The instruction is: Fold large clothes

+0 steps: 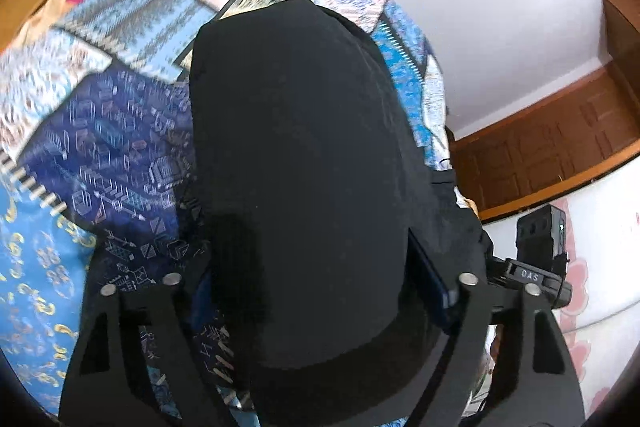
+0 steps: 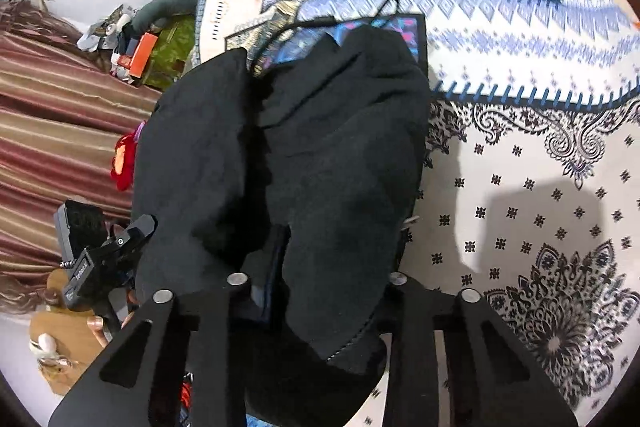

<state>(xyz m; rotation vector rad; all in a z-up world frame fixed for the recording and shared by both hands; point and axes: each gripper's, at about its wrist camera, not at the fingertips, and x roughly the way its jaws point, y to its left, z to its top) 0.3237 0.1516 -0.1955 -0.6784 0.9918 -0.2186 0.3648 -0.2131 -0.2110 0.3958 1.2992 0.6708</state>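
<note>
Black fabric fills both views: a large dark garment (image 1: 304, 155) lifted off a bed spread (image 1: 120, 131) patterned in blue and white patchwork.

On the left, the left gripper (image 1: 320, 291) has the cloth draped thickly over and between its fingers. The jaws look closed down onto a gathered edge of it, though the fabric hides the fingertips, so how firm the pinch is I cannot tell. Past it to the right, the other handheld unit shows against a white wall and brown wooden panelling (image 1: 552, 147).

On the right, the right gripper (image 2: 316, 291) likewise appears clamped on a bunched part of the garment (image 2: 320, 155), which hangs in heavy folds above the printed spread (image 2: 540, 187). A thin black cable (image 2: 320, 23) lies on the bed beyond the cloth.

This looks like a mid-fold carry: both ends held aloft, the cloth not yet laid down. The next move probably calls for drawing the two held edges apart to take out the slack, then lowering them level onto the bed, clear of that cable.
</note>
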